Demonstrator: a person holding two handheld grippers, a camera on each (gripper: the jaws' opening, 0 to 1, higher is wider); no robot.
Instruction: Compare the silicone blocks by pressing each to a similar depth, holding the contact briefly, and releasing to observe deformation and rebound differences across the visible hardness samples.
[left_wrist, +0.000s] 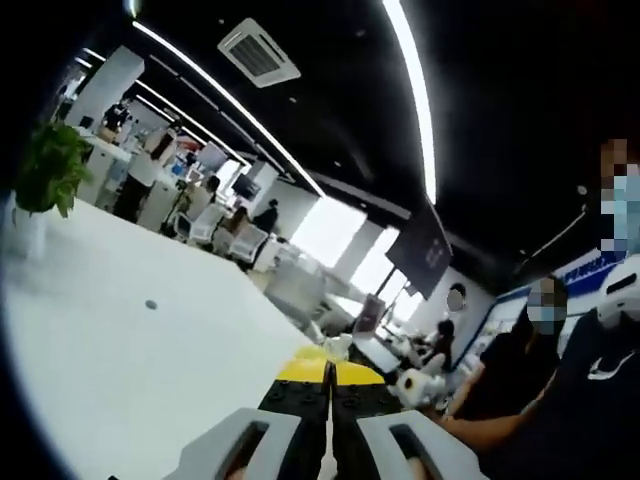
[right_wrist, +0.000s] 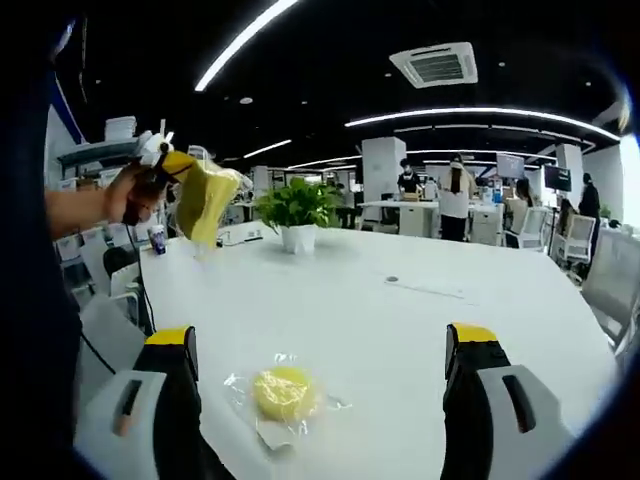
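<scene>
Right gripper view: right gripper (right_wrist: 320, 385), jaws spread, straddles the bagged yellow block (right_wrist: 283, 392) (left gripper (left_wrist: 330, 400) pressed together), whose slick wrap could skid sideways under pressing.

A broad white table (right_wrist: 420, 300) carries a yellow silicone block (right_wrist: 283, 390) lying on a clear plastic wrapper (right_wrist: 300, 420), with a potted plant (right_wrist: 297, 215) standing farther back.

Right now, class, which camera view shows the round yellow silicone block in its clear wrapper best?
The right gripper view: the yellow silicone block lies on the white table between the open jaws, unobstructed. The left gripper view points across the office over its shut jaws, so it adds nothing about the block.
</scene>
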